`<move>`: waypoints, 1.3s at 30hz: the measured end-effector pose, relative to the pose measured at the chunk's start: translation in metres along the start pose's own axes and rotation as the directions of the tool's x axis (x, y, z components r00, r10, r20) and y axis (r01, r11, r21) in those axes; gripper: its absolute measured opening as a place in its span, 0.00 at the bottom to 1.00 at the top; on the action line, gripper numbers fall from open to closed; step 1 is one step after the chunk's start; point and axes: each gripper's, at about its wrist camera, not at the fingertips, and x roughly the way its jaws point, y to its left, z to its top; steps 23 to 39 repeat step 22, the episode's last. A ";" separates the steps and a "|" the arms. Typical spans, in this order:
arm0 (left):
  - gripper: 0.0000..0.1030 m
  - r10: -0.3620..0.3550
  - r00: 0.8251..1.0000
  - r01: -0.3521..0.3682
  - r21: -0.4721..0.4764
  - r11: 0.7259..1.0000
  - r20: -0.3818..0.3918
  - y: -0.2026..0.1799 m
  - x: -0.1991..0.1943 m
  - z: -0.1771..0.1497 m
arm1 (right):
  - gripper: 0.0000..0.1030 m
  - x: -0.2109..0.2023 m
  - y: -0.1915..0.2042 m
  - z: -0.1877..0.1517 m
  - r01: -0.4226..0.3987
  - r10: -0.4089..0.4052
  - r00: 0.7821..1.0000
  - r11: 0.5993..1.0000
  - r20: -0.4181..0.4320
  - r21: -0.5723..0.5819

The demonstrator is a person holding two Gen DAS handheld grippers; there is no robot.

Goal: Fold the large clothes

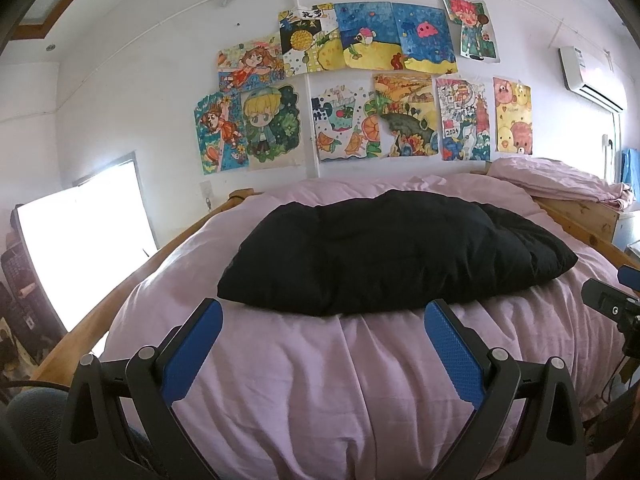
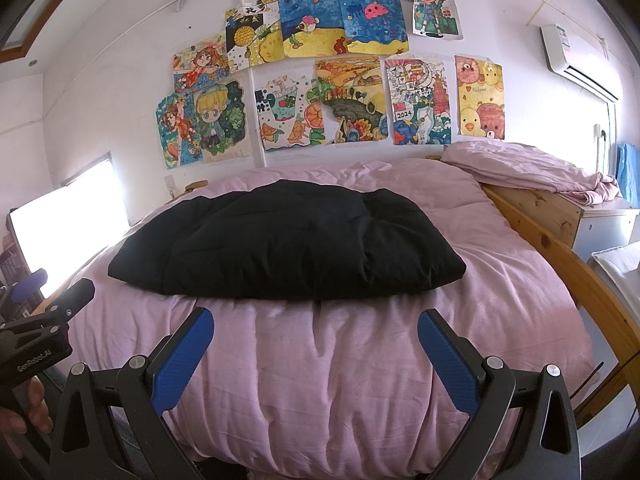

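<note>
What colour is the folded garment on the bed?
Plain black garment, clearest in the right wrist view.

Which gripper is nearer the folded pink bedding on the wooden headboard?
Right. The right gripper sits nearer the folded pink bedding; the left gripper is farther left.

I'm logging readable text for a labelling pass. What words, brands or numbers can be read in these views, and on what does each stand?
"GenRobot.AI": on the black body of the left gripper, seen from the right wrist view.
"2024": on the tower drawing taped to the wall.
Handwriting on the chick and bear drawing: too small to read.
Characters on the white tag above the drawings: too blurred.
Air conditioner stickers: unreadable.
</note>
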 end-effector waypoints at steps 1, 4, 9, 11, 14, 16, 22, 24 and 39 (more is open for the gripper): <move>0.96 0.000 1.000 0.000 0.000 1.000 0.001 -0.002 -0.002 -0.001 | 1.00 0.000 0.000 0.000 0.000 0.000 1.000 1.000 0.000 0.000; 0.96 -0.001 1.000 0.001 0.000 1.000 0.001 -0.004 -0.003 -0.001 | 1.00 0.000 0.002 0.000 0.001 -0.001 1.000 1.000 0.001 0.000; 0.96 -0.002 1.000 0.002 0.001 1.000 0.001 0.000 0.000 0.000 | 1.00 -0.001 0.002 0.000 0.001 -0.001 1.000 1.000 0.000 0.002; 0.96 -0.002 1.000 0.002 0.000 1.000 0.001 -0.001 -0.001 -0.001 | 1.00 0.000 0.001 0.000 0.002 -0.002 1.000 1.000 0.001 0.002; 0.96 -0.002 1.000 0.002 0.002 1.000 0.001 0.000 -0.001 -0.001 | 1.00 0.000 0.001 0.000 0.001 -0.001 1.000 1.000 0.000 0.002; 0.96 -0.002 1.000 0.002 0.003 1.000 0.001 -0.003 -0.003 -0.002 | 1.00 -0.001 0.002 0.000 0.001 -0.001 1.000 1.000 0.000 0.002; 0.96 -0.001 1.000 0.001 0.006 1.000 -0.005 0.005 0.009 -0.007 | 1.00 -0.001 0.003 0.001 0.002 -0.002 1.000 1.000 0.000 0.004; 0.96 -0.001 1.000 0.001 0.006 1.000 -0.005 0.005 0.009 -0.007 | 1.00 -0.001 0.003 0.001 0.002 -0.002 1.000 1.000 0.000 0.004; 0.96 -0.001 1.000 0.001 0.006 1.000 -0.005 0.005 0.009 -0.007 | 1.00 -0.001 0.003 0.001 0.002 -0.002 1.000 1.000 0.000 0.004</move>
